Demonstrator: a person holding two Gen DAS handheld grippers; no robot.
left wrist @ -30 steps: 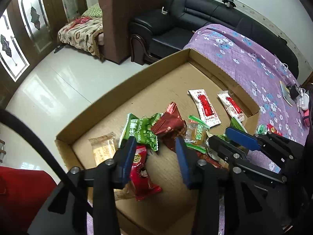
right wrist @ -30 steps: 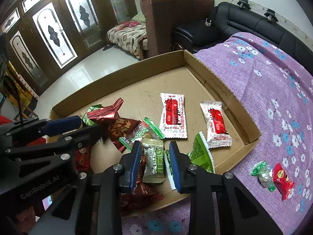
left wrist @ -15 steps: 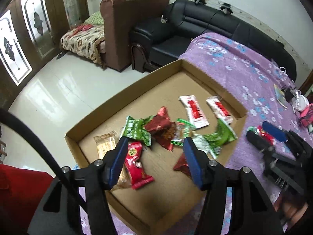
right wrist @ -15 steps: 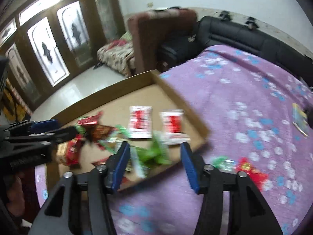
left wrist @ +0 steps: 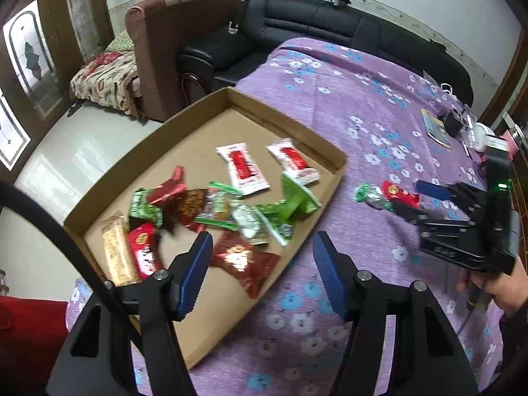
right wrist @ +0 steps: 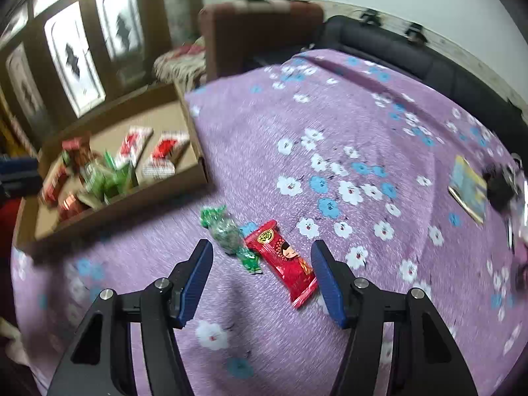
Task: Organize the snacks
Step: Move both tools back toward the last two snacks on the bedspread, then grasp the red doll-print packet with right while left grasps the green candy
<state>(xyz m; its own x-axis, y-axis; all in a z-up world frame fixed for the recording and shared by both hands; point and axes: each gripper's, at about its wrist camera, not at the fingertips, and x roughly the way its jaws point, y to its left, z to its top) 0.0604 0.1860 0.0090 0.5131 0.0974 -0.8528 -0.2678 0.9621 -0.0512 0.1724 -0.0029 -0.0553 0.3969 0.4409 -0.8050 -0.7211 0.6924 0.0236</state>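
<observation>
While the right tongs (right wrist: 260, 277) hang spread and empty over the purple flowered desk (right wrist: 346, 105), the red snack packet (right wrist: 283, 260) lies just ahead between their tips, toward the right pad, its long axis running from upper left to lower right; a green twist-wrapped candy (right wrist: 227, 234) touches its left side. The left tongs (left wrist: 259, 274), jaws opening and empty, hover at the cardboard tray (left wrist: 290, 125) edge at lower centre, so the right hand is nearer. Blur leaves no label readable.
</observation>
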